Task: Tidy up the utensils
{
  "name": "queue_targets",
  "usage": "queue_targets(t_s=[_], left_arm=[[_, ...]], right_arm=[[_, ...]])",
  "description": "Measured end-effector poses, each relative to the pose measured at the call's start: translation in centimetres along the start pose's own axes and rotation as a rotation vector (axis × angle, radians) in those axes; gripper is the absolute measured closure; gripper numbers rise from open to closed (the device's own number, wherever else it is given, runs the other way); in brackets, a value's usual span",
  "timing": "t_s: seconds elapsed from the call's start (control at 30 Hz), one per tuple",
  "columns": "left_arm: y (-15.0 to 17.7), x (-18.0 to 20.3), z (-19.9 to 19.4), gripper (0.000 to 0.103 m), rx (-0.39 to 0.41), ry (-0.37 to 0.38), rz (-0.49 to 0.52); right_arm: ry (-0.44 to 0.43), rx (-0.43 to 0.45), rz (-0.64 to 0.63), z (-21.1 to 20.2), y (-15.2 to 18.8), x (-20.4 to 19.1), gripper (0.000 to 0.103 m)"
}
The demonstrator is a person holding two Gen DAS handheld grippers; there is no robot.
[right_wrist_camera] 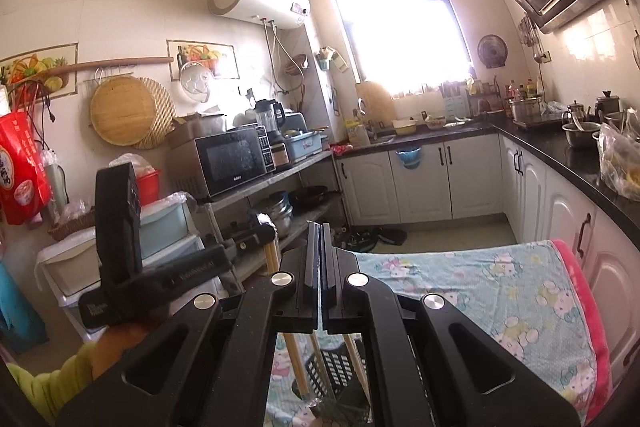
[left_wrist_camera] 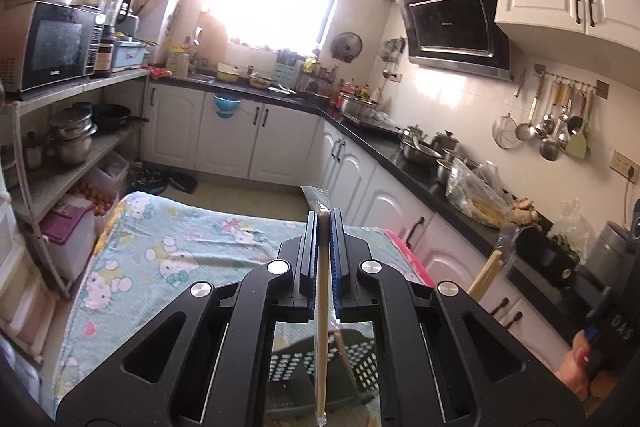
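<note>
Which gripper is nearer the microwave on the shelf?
Left. The left gripper is on the microwave's side of the table; the right gripper sits beyond it, toward the counter.

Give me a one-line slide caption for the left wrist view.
Left tool shut on plastic-wrapped chopsticks above a dark slotted basket on the cartoon-print tablecloth.

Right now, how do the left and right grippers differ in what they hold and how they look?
The left gripper is shut on a wrapped pair of chopsticks, its wrapper poking past the tips; the right gripper has nothing that I can see between its shut jaws. The left gripper shows blue pads; the right gripper's fingers look all black. Both point out above the cartoon-print cloth and a dark slotted basket.
</note>
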State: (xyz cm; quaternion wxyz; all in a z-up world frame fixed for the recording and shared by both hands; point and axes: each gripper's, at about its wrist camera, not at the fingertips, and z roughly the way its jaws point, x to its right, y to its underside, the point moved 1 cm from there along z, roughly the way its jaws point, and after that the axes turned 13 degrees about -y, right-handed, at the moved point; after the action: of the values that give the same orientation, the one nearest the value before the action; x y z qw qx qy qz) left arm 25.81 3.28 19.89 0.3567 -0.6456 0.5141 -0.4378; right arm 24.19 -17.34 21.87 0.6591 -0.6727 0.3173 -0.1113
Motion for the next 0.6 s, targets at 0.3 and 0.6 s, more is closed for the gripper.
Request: queue_targets(t_s=[0.3,0.6], left_arm=[[0.1,-0.7,1.7,0.100,0.029,-0.068,-0.004],[1.9,-1.0,3.7,0.100,0.035,-0.103,-0.003]], right_arm=[[-0.011,-0.009,0.019,2.6,-0.5,0.6,0.102],[0.005,-0.017,0.036,4.1,0.4,1.6,0.102]])
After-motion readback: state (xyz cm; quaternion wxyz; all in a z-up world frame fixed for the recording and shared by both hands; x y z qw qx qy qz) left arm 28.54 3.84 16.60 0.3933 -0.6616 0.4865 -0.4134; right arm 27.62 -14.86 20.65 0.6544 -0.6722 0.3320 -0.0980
